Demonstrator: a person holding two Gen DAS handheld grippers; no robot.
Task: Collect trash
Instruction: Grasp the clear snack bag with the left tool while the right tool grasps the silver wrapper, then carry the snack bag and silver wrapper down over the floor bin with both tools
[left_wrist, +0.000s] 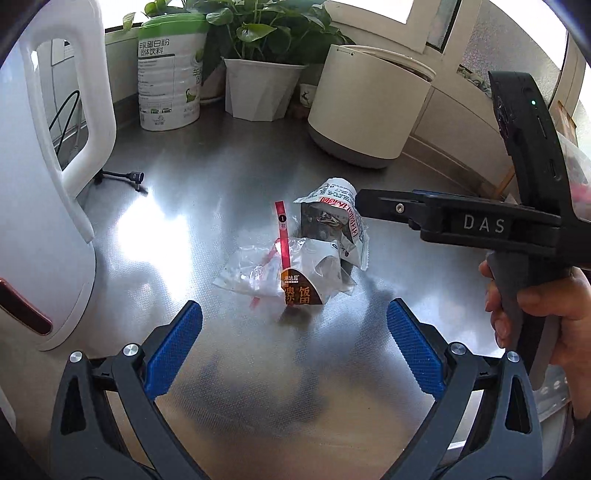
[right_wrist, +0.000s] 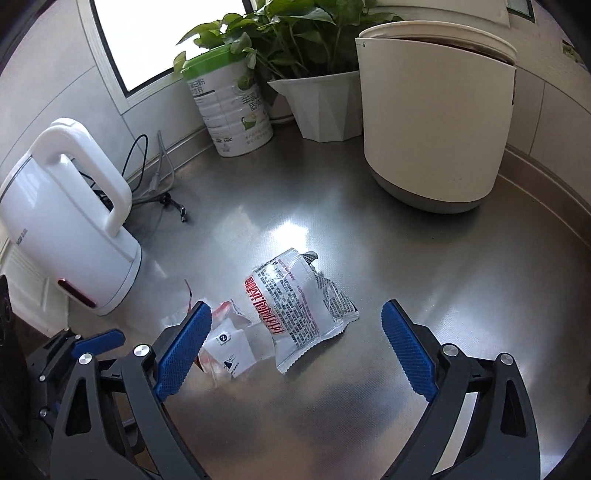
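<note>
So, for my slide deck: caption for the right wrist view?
Open right gripper above printed wrapper on steel counter.

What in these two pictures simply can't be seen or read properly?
- Inside of the round white bin with grey base: right wrist view, hidden by its own wall.
- Clear plastic wrapper with red strip: right wrist view, partly behind the right gripper's blue finger.
- White electric kettle: left wrist view, cut off by the left edge.
- Small print on the crumpled silver snack packet: too small.
</note>
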